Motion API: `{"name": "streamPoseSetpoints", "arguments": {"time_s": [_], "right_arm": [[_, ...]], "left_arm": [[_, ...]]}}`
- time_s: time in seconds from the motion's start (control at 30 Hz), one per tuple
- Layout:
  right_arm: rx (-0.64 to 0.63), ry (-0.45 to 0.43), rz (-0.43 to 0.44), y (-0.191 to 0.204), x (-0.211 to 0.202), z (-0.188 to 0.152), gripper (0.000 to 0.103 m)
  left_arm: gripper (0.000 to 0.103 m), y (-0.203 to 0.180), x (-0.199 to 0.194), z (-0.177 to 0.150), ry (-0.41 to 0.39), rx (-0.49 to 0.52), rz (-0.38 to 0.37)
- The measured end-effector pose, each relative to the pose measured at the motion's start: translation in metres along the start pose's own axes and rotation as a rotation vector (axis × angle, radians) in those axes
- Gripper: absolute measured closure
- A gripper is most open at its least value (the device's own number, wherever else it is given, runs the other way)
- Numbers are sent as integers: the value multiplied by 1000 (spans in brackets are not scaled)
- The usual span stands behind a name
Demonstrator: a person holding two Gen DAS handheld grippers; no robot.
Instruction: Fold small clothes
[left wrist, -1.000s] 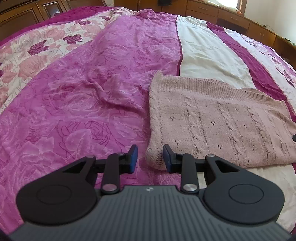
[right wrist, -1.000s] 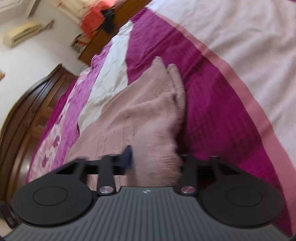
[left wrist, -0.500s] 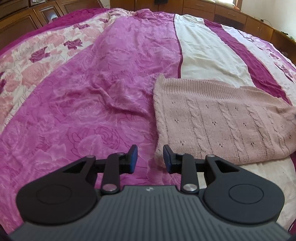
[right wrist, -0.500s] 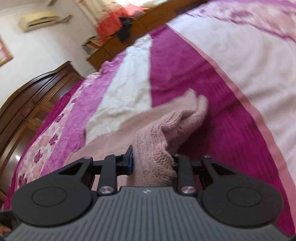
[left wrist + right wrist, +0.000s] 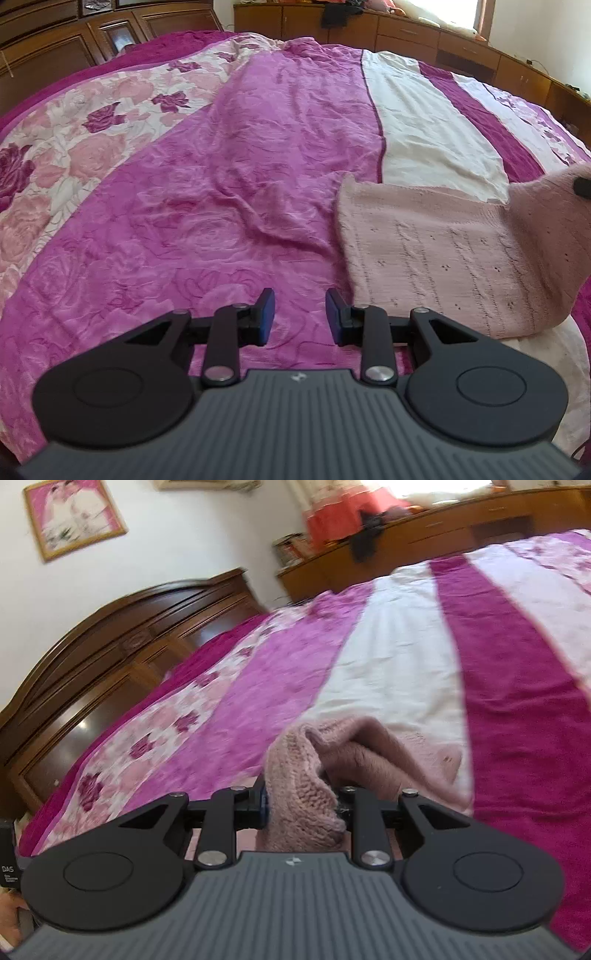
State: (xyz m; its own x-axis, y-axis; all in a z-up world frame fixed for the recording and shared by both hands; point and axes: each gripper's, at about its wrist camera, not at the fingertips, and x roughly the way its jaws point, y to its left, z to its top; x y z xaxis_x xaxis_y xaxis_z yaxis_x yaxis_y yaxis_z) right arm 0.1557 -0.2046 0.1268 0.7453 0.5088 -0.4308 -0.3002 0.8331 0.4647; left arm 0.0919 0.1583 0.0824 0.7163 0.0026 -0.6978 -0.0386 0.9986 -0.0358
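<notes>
My left tongs (image 5: 300, 316) stood wide, nothing between the blue pads (image 5: 266, 314), and hovered above the magenta rose-embossed band of the bedspread (image 5: 207, 206). In that view the pink knitted sweater (image 5: 443, 258) lay at 2 o'clock from the tongs, just beside the right-hand pad, its near part flat on the bedspread. Its cable-and-eyelet pattern faced up. The sweater's far right edge was lifted off the bed into a peak at 3 o'clock, where a dark part of the other tool showed at the frame edge. My right tongs (image 5: 301, 808) were clamped on a bunched fold of the same sweater (image 5: 299, 782); the knit filled the gap between the fingers and hid the pads almost fully. Beyond that fold, at 1 o'clock, the rest of the garment spread over the white stripe of the bedspread (image 5: 391, 657). Farther out, a dark wooden headboard (image 5: 110, 638) stood at 10 o'clock, a framed picture (image 5: 74, 517) hung on the wall at 11 o'clock, and low wooden cabinets (image 5: 443, 524) ran along the wall at 1 o'clock.
</notes>
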Motion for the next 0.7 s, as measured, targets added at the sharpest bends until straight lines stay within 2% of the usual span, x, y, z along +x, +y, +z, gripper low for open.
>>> {"name": "streamPoseSetpoints", "arguments": {"time_s": [0.2,0.33,0.47,0.6,0.63,0.67,0.7], "right_arm": [[-77,83,65,64,49,-2,76],[-165,167,87,109,89,-18,76],[-263,275,73,142,131,-50,76],[-379,355,-1,167,165,-86,74],[-399,353,-14,170,167,-94,72],[-412,341,-16,172,168,-100,62],[-426,325,-16,176,167,-105,58]], "left_arm": [[71,20,-7,2,-19,-13,20],[71,33,-8,6,-33,-25,37],[71,43,-7,7,-43,-46,38],[71,46,-3,7,-41,-49,28],[71,46,-2,7,-41,-49,23],[71,46,-1,7,-42,-49,15],[71,45,0,8,-45,-48,6]]}}
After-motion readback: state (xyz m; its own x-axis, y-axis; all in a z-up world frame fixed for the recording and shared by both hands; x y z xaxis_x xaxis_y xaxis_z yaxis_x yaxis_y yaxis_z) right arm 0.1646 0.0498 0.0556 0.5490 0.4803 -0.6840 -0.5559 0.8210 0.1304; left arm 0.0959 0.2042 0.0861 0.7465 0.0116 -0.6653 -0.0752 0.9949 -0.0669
